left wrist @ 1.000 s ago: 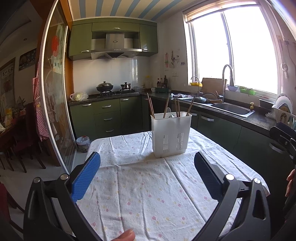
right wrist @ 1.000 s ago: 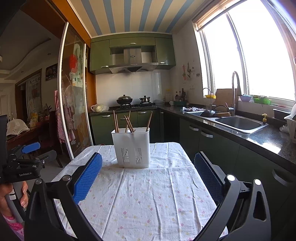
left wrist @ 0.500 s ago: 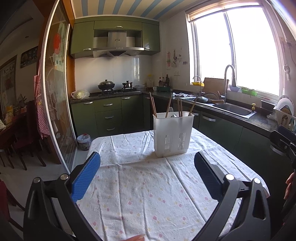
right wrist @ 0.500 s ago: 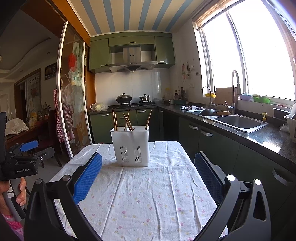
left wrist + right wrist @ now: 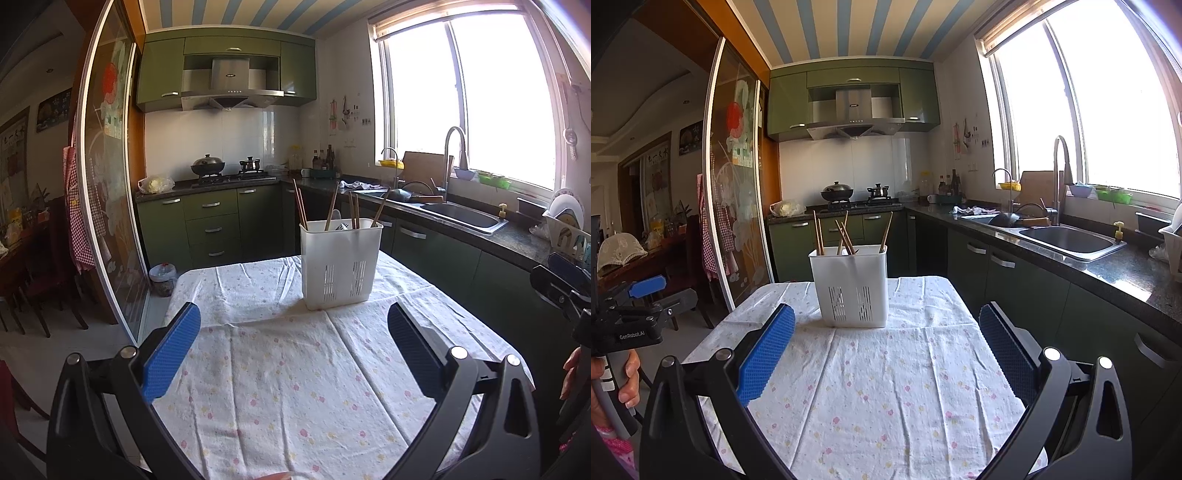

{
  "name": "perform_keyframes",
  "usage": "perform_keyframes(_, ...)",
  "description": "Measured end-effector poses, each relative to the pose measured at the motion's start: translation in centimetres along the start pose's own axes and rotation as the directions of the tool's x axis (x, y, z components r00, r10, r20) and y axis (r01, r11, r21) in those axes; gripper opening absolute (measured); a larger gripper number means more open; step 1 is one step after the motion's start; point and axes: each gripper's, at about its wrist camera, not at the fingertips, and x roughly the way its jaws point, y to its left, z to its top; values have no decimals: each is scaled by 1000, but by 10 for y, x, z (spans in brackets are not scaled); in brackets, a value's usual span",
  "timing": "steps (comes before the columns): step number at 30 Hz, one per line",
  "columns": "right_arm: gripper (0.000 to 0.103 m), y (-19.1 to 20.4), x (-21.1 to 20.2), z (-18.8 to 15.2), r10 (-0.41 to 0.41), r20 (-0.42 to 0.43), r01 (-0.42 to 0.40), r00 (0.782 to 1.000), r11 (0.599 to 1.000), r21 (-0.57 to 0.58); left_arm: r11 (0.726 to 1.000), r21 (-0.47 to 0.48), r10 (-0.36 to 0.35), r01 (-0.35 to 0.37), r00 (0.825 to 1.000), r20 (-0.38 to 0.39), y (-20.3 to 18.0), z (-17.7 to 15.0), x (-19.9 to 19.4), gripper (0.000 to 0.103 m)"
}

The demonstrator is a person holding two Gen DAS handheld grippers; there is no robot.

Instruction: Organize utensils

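Observation:
A white slotted utensil holder [image 5: 340,262] stands upright on the table with the floral cloth [image 5: 280,384]. It also shows in the right wrist view [image 5: 850,286]. Several wooden chopsticks [image 5: 842,233] and a pale spoon [image 5: 335,218] stick out of it. My left gripper [image 5: 293,341] is open and empty, held above the near part of the table, short of the holder. My right gripper [image 5: 886,343] is open and empty, also short of the holder. The left gripper also shows at the left edge of the right wrist view [image 5: 635,317].
Green kitchen cabinets [image 5: 214,229] and a dark counter with a sink [image 5: 1071,240] run behind and to the right of the table. A glass sliding door [image 5: 735,206] stands to the left. A dish rack [image 5: 565,232] sits at far right.
Both wrist cameras have drifted slightly, so the holder sits a little differently in each view. Both grippers stay open and empty. Nothing on the table has moved.

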Motion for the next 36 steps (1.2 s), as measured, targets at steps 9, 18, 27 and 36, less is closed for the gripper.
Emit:
perform_keyframes(9,99,-1,5,-3,-2,-12,2,1000,1000,0,1000,-3,-2,2,1000,-9,1,2,4,96)
perform_keyframes(18,99,3,6,-5,-5,-19,5,1000,1000,-1,1000,-20,12,-12,1000,-22,4,2,9,96)
perform_keyframes(27,99,5,9,-8,-7,-24,7,1000,1000,-1,998,-66,-16,14,1000,-21,15,4,13,96)
perform_keyframes(36,99,5,10,-10,-9,-29,9,1000,1000,-1,997,-41,60,-61,998,-23,18,4,18,96)
